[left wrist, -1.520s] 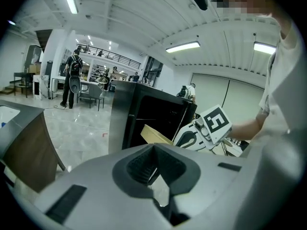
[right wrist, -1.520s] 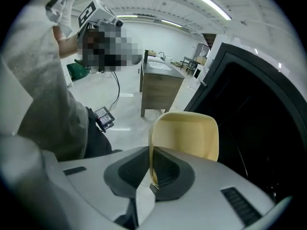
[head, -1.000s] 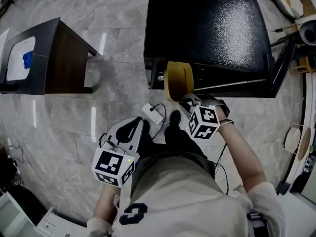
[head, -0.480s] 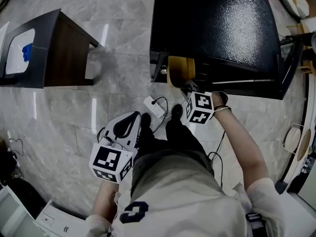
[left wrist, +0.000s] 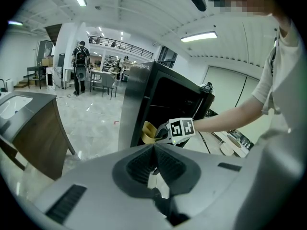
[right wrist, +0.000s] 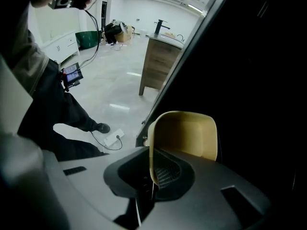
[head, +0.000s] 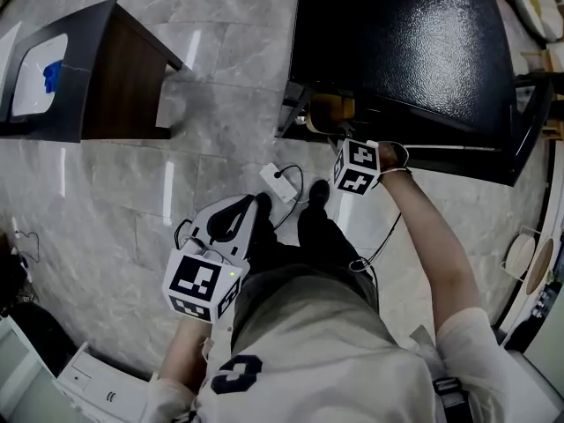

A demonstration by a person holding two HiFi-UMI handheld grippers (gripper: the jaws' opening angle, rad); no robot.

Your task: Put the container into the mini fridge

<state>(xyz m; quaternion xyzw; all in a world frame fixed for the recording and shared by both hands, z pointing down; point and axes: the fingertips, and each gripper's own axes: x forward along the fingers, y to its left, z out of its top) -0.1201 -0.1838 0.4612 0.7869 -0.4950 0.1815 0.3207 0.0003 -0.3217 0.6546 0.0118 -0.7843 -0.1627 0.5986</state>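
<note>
The right gripper (right wrist: 152,170) is clamped on one thin side wall of the yellow plastic container (right wrist: 184,133), its jaws nearly together with the wall pinched between the pads. The container is held tipped on edge, its hollow side facing the gripper's camera. It sits in the open front of the black mini fridge (head: 397,42), at the lower left of the opening, with the dark interior behind it. In the head view only part of it shows beneath the fridge's top edge.

The left gripper (left wrist: 154,148) hangs low beside the person's leg, well apart from the fridge, its jaws together with nothing between them. A white plug box (head: 277,183) with a cable lies on the marble floor (head: 220,33) between the two grippers. A dark counter (head: 123,77) stands off to the left.
</note>
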